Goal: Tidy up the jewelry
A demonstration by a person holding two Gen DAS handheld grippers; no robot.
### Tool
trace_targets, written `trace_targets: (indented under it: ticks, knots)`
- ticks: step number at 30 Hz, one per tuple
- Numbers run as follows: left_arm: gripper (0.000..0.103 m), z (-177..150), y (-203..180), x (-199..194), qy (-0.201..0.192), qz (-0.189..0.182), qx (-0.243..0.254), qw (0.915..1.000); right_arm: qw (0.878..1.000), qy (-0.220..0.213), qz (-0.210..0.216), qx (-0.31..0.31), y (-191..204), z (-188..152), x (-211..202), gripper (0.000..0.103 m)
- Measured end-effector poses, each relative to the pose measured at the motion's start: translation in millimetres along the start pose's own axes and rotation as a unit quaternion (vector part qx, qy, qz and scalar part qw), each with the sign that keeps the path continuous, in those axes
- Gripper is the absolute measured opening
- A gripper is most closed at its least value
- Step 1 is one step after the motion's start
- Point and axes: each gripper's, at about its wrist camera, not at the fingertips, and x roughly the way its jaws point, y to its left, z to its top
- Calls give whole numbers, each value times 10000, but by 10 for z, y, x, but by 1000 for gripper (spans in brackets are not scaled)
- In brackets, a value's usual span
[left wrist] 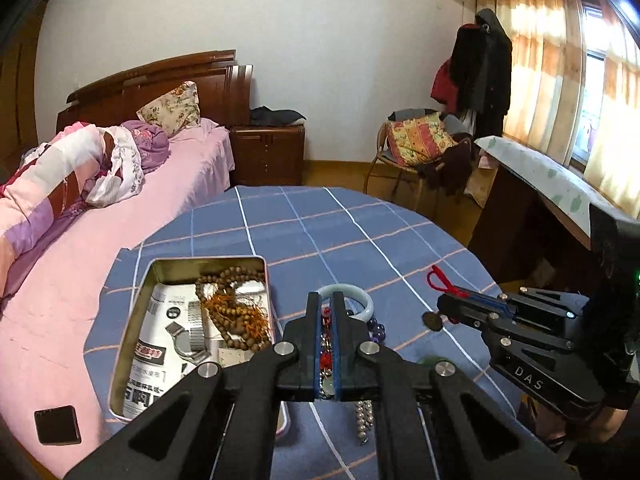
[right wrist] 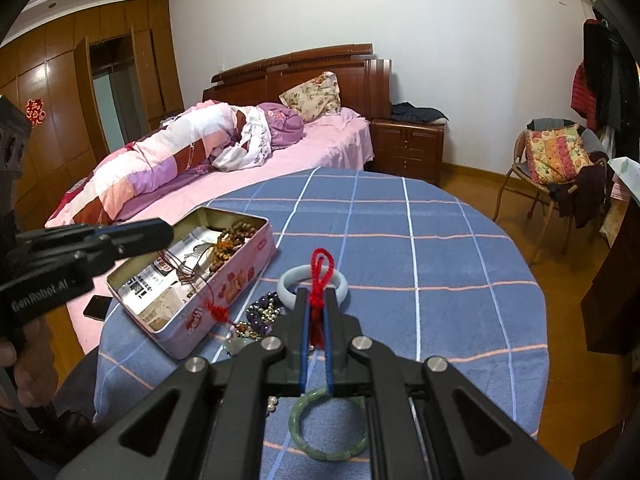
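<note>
**On the blue checked surface: jewelry lot, both grippers engaged**

I log the items as my two cameras show them.

- Left gripper (left wrist: 327,312): jaws closed on a thin red cord necklace (right wrist: 188,276), which runs from the jaws down over the tin's side to a red knot charm (right wrist: 216,314). I see red beads and metal pieces pressed between its blue pads in the left wrist view.
- Right gripper (right wrist: 316,304): jaws closed on a red tassel cord (right wrist: 318,276), its loop standing up beyond the fingertips; a small bronze pendant (left wrist: 433,320) hangs under the tips.
- Pink tin (right wrist: 224,292): open, lined with newspaper, on the surface's left edge beside the bed (right wrist: 320,148). It holds brown wooden prayer beads (left wrist: 236,312) and a metal watch (left wrist: 188,340).
- Pale jade bangle (right wrist: 288,284): flat on the surface, just beyond the right gripper's tips.
- Green jade bangle (right wrist: 328,428): flat on the surface, beneath the right gripper.
- Purple and metallic bead strands (right wrist: 264,312): heaped between the tin and the pale bangle.
- Pearl strand (left wrist: 364,420): on the surface under the left gripper.
- Dark phone (right wrist: 98,306): on the bed, near the tin.
</note>
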Motion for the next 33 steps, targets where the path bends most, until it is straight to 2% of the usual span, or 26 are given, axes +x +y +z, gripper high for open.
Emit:
trace_targets:
  ticks: [10,24,28,33]
  knots:
    - [3,342,17,-330,-582,-51,90,9983,9998,-162,61,-86,89,87,-84,8]
    - [3,816,477,-886,-1394,495,53,9890,9959,-616,377,-543,480,546,-214,8]
    - [3,858,599,-973,-1491,642,29,9867,9936,-730,545,-671,627,664,-237,8]
    - [3,800,723,-931,-1402,763,-7,9872,9899,-815,808,-833,850,765,-224,8]
